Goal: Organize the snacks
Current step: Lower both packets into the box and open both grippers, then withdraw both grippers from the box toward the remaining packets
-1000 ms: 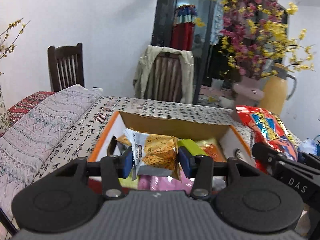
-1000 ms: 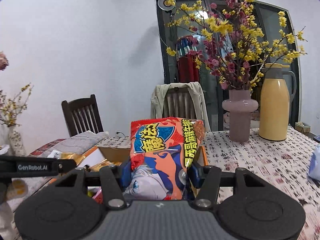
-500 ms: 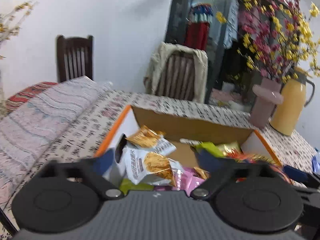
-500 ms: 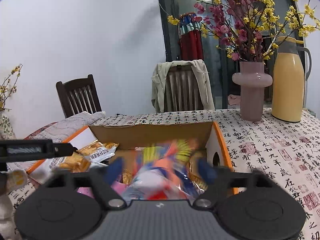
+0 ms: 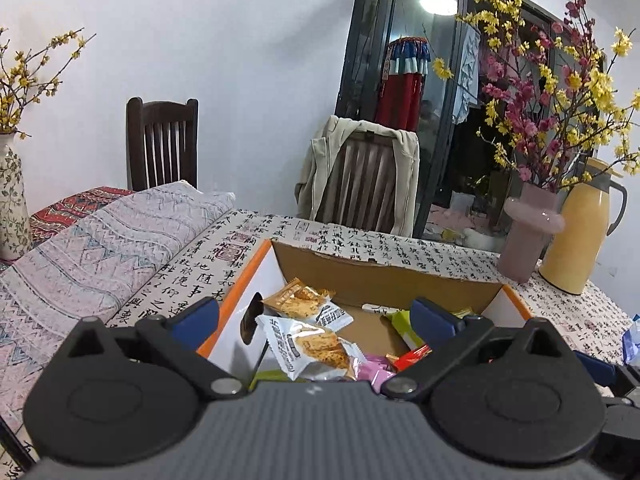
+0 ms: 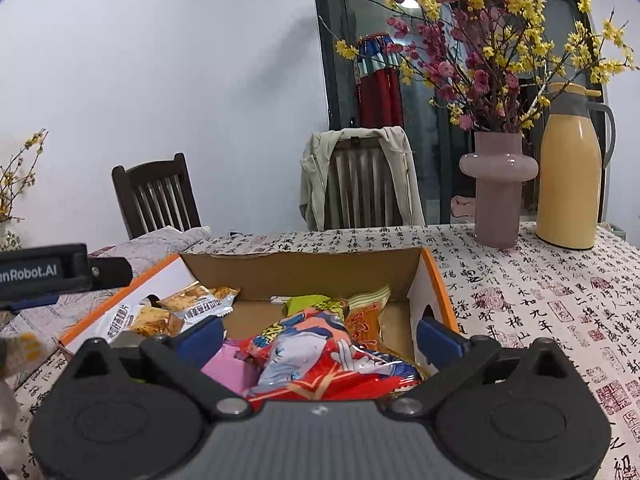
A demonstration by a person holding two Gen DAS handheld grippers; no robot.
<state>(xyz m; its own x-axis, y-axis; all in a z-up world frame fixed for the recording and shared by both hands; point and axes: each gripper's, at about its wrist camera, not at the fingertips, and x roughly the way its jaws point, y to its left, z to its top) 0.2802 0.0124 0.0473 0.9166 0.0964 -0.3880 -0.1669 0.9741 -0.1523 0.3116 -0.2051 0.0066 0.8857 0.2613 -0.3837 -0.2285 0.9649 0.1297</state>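
Both my grippers hang over the cardboard box [image 6: 304, 270] on the surface [image 6: 532, 296], and both are empty. The left gripper [image 5: 316, 314] has its jaws spread wide, nothing between the pads; the silver biscuit packet [image 5: 310, 346] lies loose below them in the box's left end, beside a second packet of the same kind [image 5: 306, 304]. The right gripper [image 6: 320, 332] is just finishing opening, jaws apart to full width, and the red crisp bag [image 6: 320, 354] rests free on the pile under it, on top of pink [image 6: 230, 366] and green wrappers [image 6: 316, 304].

So I read the box as filling up nicely: several snacks are in. What's left I can't fully judge. At the left view's right edge there's a bluish packet [image 5: 632, 340] on the cloth, possibly another to fetch.
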